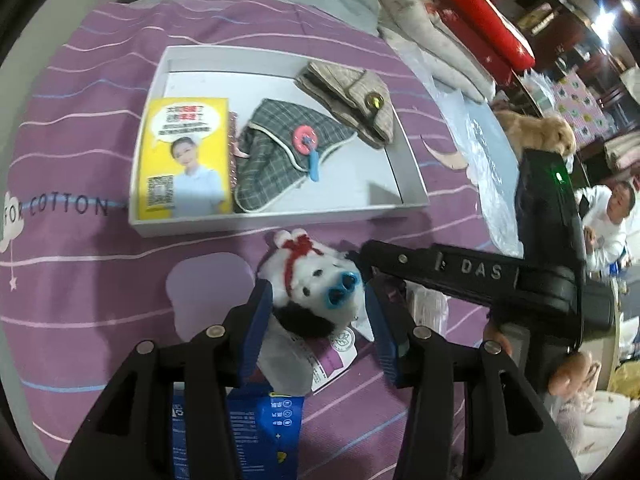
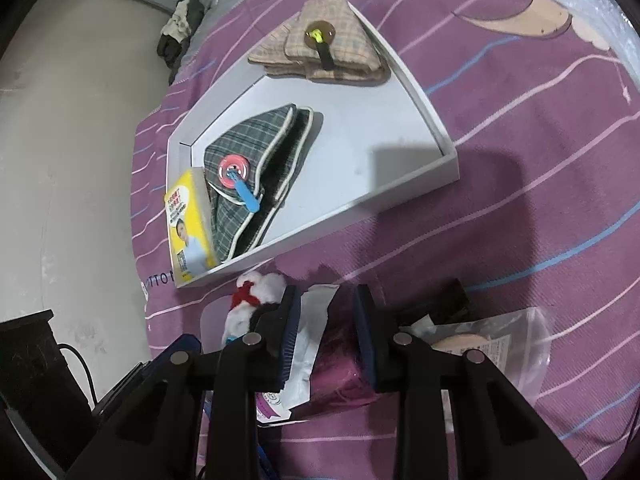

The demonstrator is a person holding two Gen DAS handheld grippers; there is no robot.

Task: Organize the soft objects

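A purple striped bedsheet (image 1: 100, 128) covers the whole surface. On it lies a shallow white tray (image 1: 408, 168) that holds a yellow printed packet (image 1: 184, 152) at one end, a green plaid pouch (image 1: 280, 156) with a pink button in the middle, and a beige plaid pouch (image 1: 352, 96) at the far end.

Just in front of the tray, a white plush dog (image 1: 312, 276) with a red bow lies on the sheet. The left gripper (image 1: 316, 304) stands half-wide around the dog's head; whether its pads touch, I cannot tell. The right gripper (image 2: 326, 328) is narrower, its jaws on both sides of a white-and-magenta plastic packet (image 2: 320, 360), beside the dog; contact is not clear.
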